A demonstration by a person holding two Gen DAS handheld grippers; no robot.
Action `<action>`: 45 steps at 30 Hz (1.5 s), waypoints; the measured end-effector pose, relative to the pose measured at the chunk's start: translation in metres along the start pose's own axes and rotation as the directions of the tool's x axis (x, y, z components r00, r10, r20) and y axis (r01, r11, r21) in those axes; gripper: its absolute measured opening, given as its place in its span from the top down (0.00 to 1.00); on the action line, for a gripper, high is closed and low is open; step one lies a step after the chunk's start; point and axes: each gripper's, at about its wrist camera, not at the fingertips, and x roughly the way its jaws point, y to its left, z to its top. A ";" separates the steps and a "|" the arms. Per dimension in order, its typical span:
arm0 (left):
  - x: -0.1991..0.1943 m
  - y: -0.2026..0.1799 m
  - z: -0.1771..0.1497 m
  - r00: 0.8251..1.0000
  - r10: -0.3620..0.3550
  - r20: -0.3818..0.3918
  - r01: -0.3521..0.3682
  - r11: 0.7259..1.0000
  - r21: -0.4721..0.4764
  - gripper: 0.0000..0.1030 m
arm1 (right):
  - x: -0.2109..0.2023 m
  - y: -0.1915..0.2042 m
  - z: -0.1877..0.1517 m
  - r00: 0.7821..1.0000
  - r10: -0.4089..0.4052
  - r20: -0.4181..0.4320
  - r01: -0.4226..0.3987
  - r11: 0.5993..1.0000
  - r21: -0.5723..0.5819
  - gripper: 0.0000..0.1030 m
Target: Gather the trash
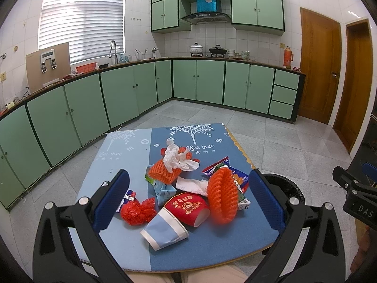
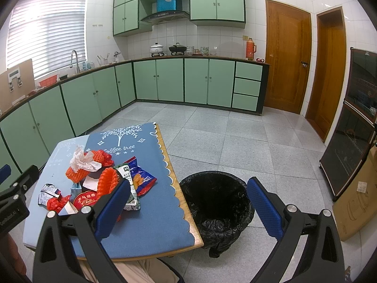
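**Trash heap on covered counter, lined bin alongside**

A low counter (image 1: 235, 240) is shown, covered by a blue mat (image 2: 150, 226) in two shades, printed with white trees and the words "coffee tree". A wooden edge is exposed along its right side.

Items heaped on the mat:
- a pale blue paper cup (image 1: 165, 232), lying on its side, nearest the camera;
- a red paper cup (image 1: 188, 206) with gold print, also on its side, touching the blue one;
- a crumpled red plastic wrapper (image 1: 137, 212) to the left of the cups;
- an orange foam fruit net (image 1: 222, 194), standing on edge at the right of the heap;
- a second orange foam net (image 1: 162, 173) further back, with crumpled white tissue (image 1: 179, 159) lying over it;
- a blue snack packet (image 2: 142, 176) behind the upright net;
- a small silver wrapper (image 2: 48, 192) at the left edge.

A bin (image 2: 216, 210) lined with a black bag is set on the floor just beside the counter's right edge.

The left gripper (image 1: 188, 202) is held over the heap, its jaws spread wide and holding nothing. The right gripper (image 2: 188, 210) is held over the counter's right edge and the bin, jaws likewise spread and unloaded.

The room is a kitchen: green cabinets (image 1: 209, 82), white wall tiles, a grey tiled floor (image 2: 235, 136), a blinded window (image 1: 82, 21) and two wooden doors (image 2: 287, 59).
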 end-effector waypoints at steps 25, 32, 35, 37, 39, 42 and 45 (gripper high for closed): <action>-0.001 0.002 0.001 1.000 0.001 0.001 -0.001 1.000 0.001 0.05 | 0.001 0.001 0.000 1.000 0.001 0.000 -0.001 1.000 0.000 0.06; -0.002 0.004 0.001 1.000 0.002 0.002 -0.002 1.000 0.002 0.05 | 0.001 0.000 0.001 1.000 0.001 0.000 -0.001 1.000 0.000 0.06; -0.002 0.004 0.001 1.000 0.002 0.002 -0.002 1.000 0.002 0.05 | 0.001 0.000 0.001 1.000 0.001 -0.001 -0.001 1.000 0.000 0.06; -0.002 0.005 0.002 1.000 0.001 0.002 -0.001 1.000 0.001 0.05 | 0.001 0.000 0.001 1.000 0.001 -0.001 -0.001 1.000 0.000 0.06; -0.002 0.005 0.002 1.000 0.002 0.001 -0.002 1.000 0.002 0.05 | 0.001 0.000 0.001 1.000 0.001 0.000 -0.001 1.000 0.000 0.06; -0.002 0.004 0.001 1.000 0.002 0.002 -0.002 1.000 0.001 0.05 | 0.001 0.000 0.001 1.000 0.001 -0.001 -0.001 1.000 0.000 0.06; -0.002 0.005 0.002 1.000 0.001 0.001 -0.001 1.000 0.002 0.05 | 0.001 0.000 0.001 1.000 0.000 0.000 0.000 1.000 0.000 0.06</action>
